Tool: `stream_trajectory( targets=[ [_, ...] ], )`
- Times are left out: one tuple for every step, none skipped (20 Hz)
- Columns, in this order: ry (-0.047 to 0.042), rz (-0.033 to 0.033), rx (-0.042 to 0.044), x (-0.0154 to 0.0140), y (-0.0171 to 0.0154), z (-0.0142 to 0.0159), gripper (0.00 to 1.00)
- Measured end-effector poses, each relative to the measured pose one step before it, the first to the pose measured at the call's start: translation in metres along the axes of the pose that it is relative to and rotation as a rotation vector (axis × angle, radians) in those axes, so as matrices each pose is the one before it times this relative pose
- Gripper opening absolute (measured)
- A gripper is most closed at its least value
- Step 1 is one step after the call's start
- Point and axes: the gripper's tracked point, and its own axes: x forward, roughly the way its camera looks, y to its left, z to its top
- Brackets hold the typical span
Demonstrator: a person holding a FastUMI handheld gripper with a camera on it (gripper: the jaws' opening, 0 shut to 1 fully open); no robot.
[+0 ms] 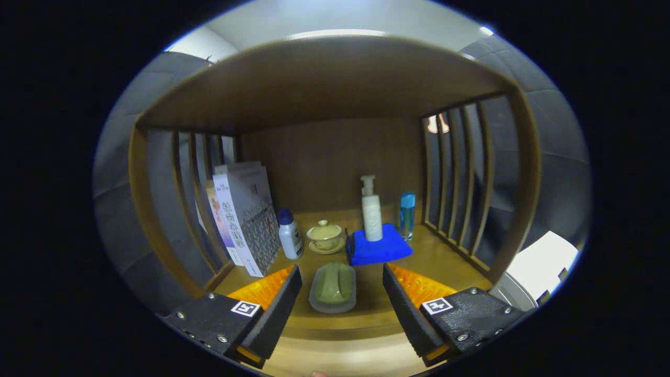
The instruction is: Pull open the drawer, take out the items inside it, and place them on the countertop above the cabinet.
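Note:
My gripper [341,293] is open, its two black fingers [275,309] with orange sides spread wide just above the front of the wooden countertop [445,256]. Between the fingers, touching neither, a green soap bar in a clear oval dish [333,287] rests on the countertop. Beyond it stand a blue box [378,248] with a white pump bottle [371,209] on top, a cream lidded cup on a saucer [325,236], a white bottle with a blue cap [289,234] and a slim blue bottle [407,214].
Upright boxes [246,222] lean against the slatted left side [196,183]. A slatted right side [460,178], wooden back panel [330,162] and shelf top [324,78] enclose the countertop. A white object [542,262] lies outside to the right.

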Motion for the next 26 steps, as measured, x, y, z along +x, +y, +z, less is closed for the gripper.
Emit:
stream_trajectory(
  targets=[
    [-0.02275, -0.00905, -0.00121, -0.01799, -0.0063, 0.00466, 0.96],
    [-0.02726, -0.00741, -0.00238, -0.01631, -0.00455, 0.00502, 0.96],
    [-0.0223, -0.00489, 0.00219, -0.01634, -0.00334, 0.00361, 0.96],
    [-0.02815, 0.00651, 0.00042, -0.01644, -0.0002, 0.00425, 0.96],
    [-0.02431, 0.01138, -0.00106, -0.01644, 0.00113, 0.00269, 0.96],
    [-0.02229, 0.01523, -0.00166, -0.01714, 0.00253, 0.00193, 0.96],
    [-0.0237, 0.02184, -0.0041, -0.01512, 0.00527, 0.00182, 0.96],
    [-0.02442, 0.01839, -0.00534, -0.01557, 0.00561, 0.00088, 0.95],
    [-0.019, 0.01721, -0.00322, -0.0154, 0.0057, -0.002, 0.95],
    [-0.01349, 0.02102, -0.00649, -0.0155, 0.00679, -0.00342, 0.95],
    [-0.00945, 0.02186, -0.013, -0.01433, 0.00741, -0.00563, 0.95],
    [-0.00618, 0.01749, -0.01689, -0.01385, 0.00673, -0.00669, 0.95],
    [-0.00759, 0.0197, -0.01306, -0.01295, 0.00806, -0.00853, 0.95],
    [-0.01108, 0.0359, -0.00057, -0.01125, 0.01272, -0.00717, 0.95],
    [-0.00912, 0.03573, 0.00678, -0.01133, 0.01463, -0.0074, 0.95],
    [-0.00458, 0.0304, 0.00334, -0.00951, 0.01166, -0.00948, 0.95],
    [0.00273, 0.01147, -0.00447, -0.01152, 0.00605, -0.0103, 0.95],
    [0.00373, -0.00492, -0.00725, -0.01015, 0.00131, -0.01194, 0.95],
    [-0.00025, -0.00356, -0.01011, -0.00896, 0.00081, -0.00978, 0.96],
    [0.0076, -0.01005, -0.00633, -0.0074, 0.00002, -0.01051, 0.96],
    [0.00834, -0.01212, -0.00093, -0.00834, -0.00185, -0.01251, 0.96],
    [0.00584, -0.0064, 0.00022, -0.00494, -0.00175, -0.01194, 0.96],
    [0.00608, -0.00742, -0.00047, -0.00278, -0.00209, -0.01121, 0.96],
    [0.00829, -0.00919, 0.00034, -0.00194, -0.00405, -0.01187, 0.96],
    [0.01023, -0.00658, 0.00577, -0.0009, -0.00305, -0.013, 0.96],
    [0.0121, -0.01312, 0.00611, 0.00145, -0.00533, -0.01184, 0.96]
  ],
)
